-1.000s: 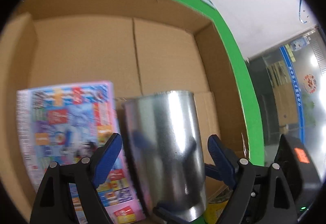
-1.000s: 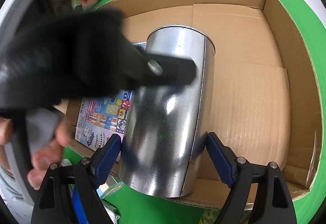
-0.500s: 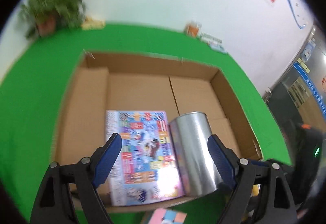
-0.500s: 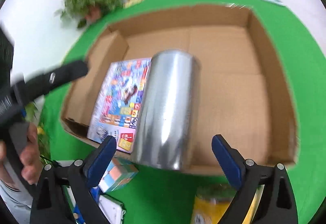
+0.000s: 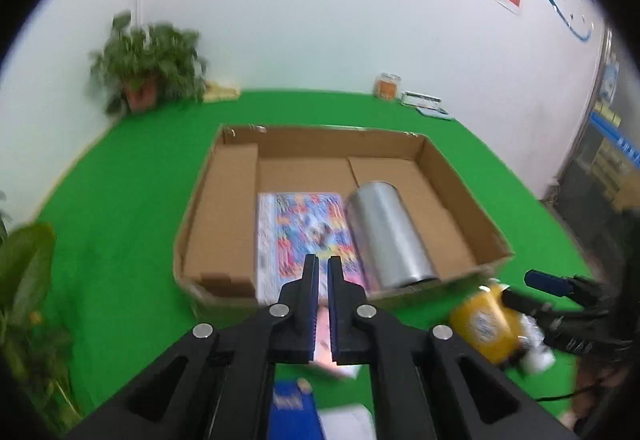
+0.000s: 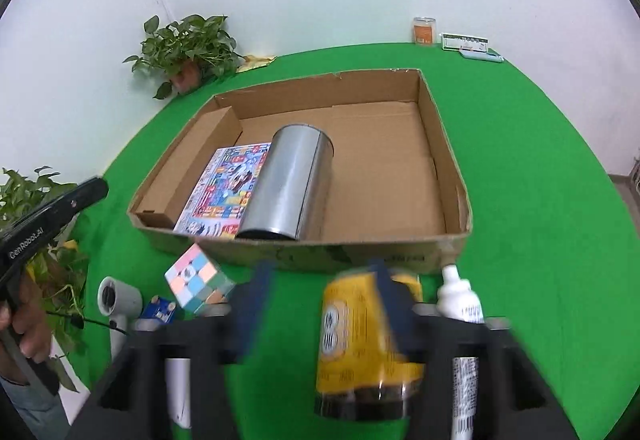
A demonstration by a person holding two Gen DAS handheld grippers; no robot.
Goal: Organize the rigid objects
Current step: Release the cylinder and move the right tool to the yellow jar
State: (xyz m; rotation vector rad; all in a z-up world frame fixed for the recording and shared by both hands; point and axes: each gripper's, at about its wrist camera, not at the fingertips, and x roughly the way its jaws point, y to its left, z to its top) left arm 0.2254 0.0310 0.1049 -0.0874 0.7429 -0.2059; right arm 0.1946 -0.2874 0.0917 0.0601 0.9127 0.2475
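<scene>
Both grippers withdrawn from cardboard box (image 6: 444, 155) since earlier frame. Steel canister (image 6: 290, 183) lies inside box beside colorful book (image 6: 224, 195). Left gripper (image 5: 323, 280) nearly closed, empty. Right gripper (image 6: 320, 304) wide apart, blurred, straddling yellow jar (image 6: 360, 344) before box.

One cardboard box (image 6: 440, 143) sits on the green table (image 6: 540, 167), holding two items: one silver metal can (image 6: 290, 183) lying on its side and one colourful printed book (image 6: 228, 195). In front of the box stand one pastel puzzle cube (image 6: 198, 282), one yellow jar (image 6: 360, 332) and one white bottle (image 6: 458, 296), plus one grey cylinder (image 6: 114, 296). Two potted plants appear, one (image 6: 188, 51) by the wall, one (image 6: 32, 199) at the left edge. One orange jar (image 6: 424, 31) stands at the far edge. Two handheld grippers are seen: the left gripper (image 5: 323, 276) and the right gripper (image 6: 320, 304).
</scene>
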